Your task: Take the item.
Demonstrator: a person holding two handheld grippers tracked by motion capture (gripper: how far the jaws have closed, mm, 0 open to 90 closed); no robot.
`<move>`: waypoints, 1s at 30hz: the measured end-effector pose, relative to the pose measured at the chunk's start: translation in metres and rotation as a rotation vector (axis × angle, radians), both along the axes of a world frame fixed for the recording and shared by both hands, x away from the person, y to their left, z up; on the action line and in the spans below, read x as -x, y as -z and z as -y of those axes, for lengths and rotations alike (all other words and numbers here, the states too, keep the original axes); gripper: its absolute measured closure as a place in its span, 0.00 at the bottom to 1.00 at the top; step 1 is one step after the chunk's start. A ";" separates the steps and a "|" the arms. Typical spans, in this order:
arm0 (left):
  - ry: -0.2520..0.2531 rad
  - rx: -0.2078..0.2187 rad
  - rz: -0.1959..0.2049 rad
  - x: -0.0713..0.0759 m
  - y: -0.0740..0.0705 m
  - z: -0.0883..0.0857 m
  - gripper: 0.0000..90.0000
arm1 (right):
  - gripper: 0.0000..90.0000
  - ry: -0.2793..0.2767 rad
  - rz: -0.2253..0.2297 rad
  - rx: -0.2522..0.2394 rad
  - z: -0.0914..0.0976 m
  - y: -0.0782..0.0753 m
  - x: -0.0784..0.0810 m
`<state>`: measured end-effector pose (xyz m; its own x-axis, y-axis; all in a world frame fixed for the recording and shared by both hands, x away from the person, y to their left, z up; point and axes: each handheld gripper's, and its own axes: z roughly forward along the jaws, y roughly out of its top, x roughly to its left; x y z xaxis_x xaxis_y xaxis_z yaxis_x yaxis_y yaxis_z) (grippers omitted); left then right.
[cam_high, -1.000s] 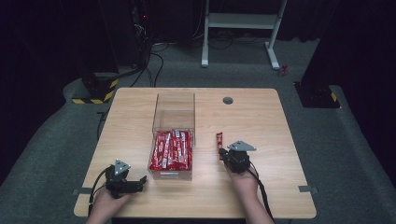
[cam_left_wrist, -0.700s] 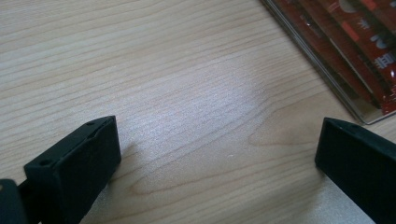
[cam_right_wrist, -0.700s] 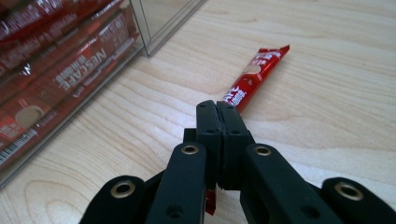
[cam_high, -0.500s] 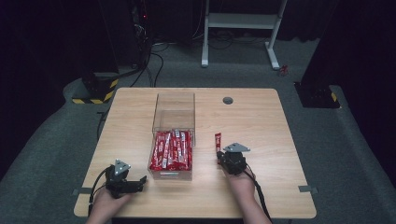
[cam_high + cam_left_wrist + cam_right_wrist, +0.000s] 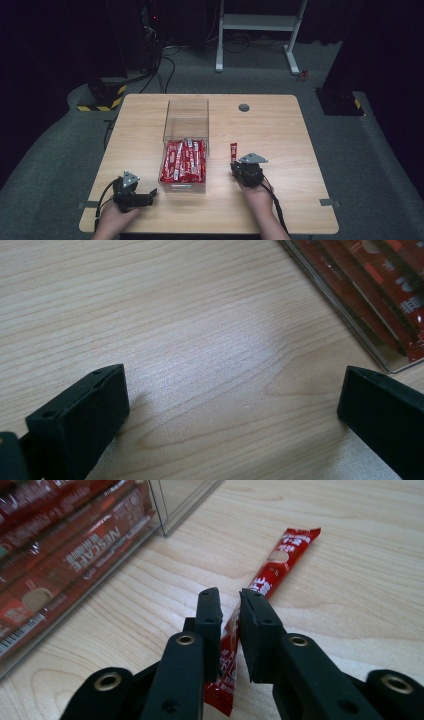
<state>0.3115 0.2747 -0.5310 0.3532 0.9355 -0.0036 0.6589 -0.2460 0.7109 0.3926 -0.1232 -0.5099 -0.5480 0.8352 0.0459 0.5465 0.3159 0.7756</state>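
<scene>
Light falls from overhead onto the pale wooden tabletop [image 5: 280,135], while the surrounding room sinks into near darkness. The high view is soft and slightly grainy. In the left gripper view, a whitish sheen of glare sits mid-wood, and the near black claw is blurred. The right gripper view is sharp, its clear plastic box [image 5: 165,510] faintly reflective.

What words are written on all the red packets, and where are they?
"NESCAFE" stands on a red stick packet inside the clear box, seen in the right gripper view.
The smaller line under it is too blurred to read.
The white print on the loose red packet lying on the table between the right gripper jaws is too small to read.
The white marks on the packets in the left gripper view are cut off and unreadable.
</scene>
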 end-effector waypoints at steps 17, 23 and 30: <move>0.001 0.000 0.000 0.000 0.000 0.000 0.01 | 0.54 -0.039 0.097 -0.056 0.001 -0.029 0.011; 0.002 0.000 0.000 0.000 0.000 0.000 0.01 | 0.43 -0.043 0.116 -0.078 0.000 -0.035 0.014; 0.003 0.000 0.000 0.000 0.000 0.000 0.01 | 0.32 -0.033 0.135 -0.112 0.002 -0.043 0.016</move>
